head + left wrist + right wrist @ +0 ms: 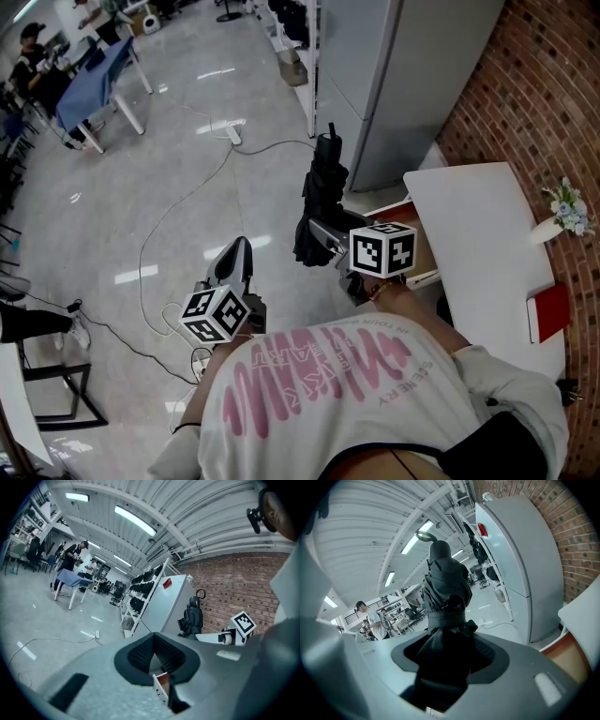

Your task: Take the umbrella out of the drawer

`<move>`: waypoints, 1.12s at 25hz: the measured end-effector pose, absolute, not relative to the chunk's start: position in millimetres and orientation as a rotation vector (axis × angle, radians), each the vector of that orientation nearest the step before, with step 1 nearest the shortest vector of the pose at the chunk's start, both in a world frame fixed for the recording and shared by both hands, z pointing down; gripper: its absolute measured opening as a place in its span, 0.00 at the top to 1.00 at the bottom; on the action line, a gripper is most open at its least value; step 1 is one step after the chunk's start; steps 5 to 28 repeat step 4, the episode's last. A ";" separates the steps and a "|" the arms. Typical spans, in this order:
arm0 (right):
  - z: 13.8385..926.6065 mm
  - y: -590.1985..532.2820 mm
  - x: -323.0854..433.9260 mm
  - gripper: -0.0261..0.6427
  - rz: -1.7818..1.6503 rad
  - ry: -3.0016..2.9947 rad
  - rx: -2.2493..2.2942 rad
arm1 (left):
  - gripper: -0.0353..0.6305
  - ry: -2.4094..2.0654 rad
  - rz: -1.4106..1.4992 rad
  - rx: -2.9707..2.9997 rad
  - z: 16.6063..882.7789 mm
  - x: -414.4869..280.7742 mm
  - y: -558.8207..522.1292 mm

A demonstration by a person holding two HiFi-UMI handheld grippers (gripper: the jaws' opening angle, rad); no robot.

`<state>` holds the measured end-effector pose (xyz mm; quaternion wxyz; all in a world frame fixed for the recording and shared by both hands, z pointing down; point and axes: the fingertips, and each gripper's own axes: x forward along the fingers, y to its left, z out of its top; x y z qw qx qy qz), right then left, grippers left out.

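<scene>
The black folded umbrella (323,192) is out of the open drawer (424,251), up in the air just left of it over the floor. It's standing roughly upright with its strap loop at the top. The right gripper (323,236) has it clamped around the lower bunched part, and the jaws sit fairly wide because the bundle fills them. The left gripper (239,255) is off to the near left, well apart from it, tips pinched together on nothing.
</scene>
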<state>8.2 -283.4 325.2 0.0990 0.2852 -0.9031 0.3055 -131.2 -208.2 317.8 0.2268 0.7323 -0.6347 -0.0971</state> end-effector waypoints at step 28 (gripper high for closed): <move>330.1 -284.9 4.3 0.58 0.904 -2.659 0.845 | 0.94 -1.754 -0.268 2.010 320.7 -137.0 -208.8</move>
